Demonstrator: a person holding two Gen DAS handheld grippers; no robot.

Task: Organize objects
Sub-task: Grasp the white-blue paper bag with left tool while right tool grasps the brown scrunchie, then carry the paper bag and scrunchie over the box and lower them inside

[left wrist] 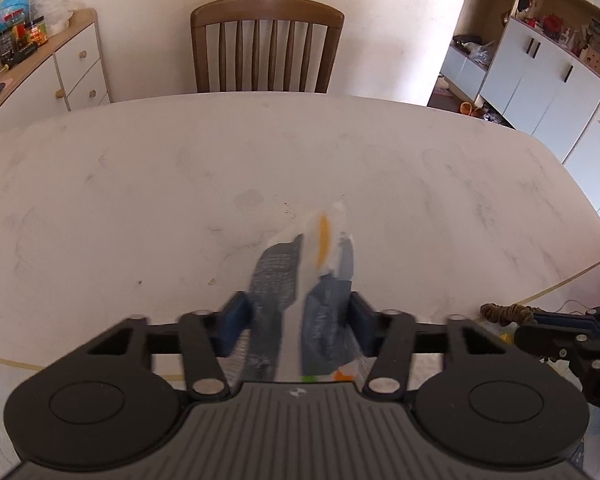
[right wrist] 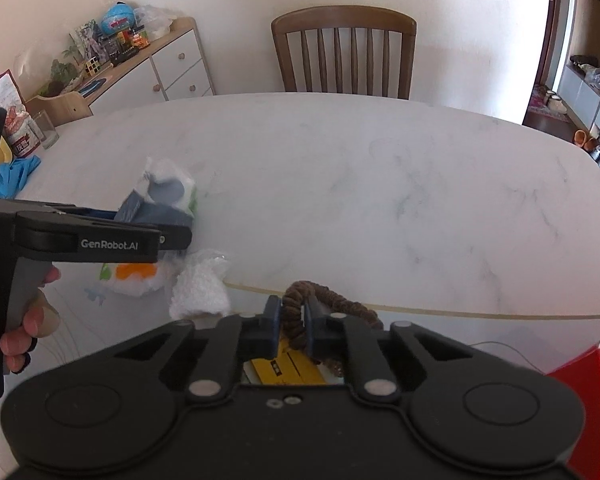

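My left gripper [left wrist: 300, 320] is shut on a soft plastic packet [left wrist: 324, 240] with blue-grey and white contents and an orange mark; its blue pads press both sides. The right wrist view shows this gripper [right wrist: 180, 232] from the side, a hand on its handle, holding the packet [right wrist: 164, 196] just above the table. My right gripper [right wrist: 292, 320] is shut on a brown braided loop [right wrist: 332, 296] at the table's near edge. In the left wrist view, that gripper [left wrist: 540, 318] and the loop [left wrist: 504, 314] appear at the far right.
A white marble table [right wrist: 380, 184] fills both views, with a wooden chair [right wrist: 344, 52] behind it. A white cloth [right wrist: 200, 288] and a white bag with orange print [right wrist: 132, 276] lie near the front edge. A yellow card [right wrist: 292, 368] lies under my right gripper. A glass [right wrist: 46, 128] and blue cloth [right wrist: 16, 176] sit far left.
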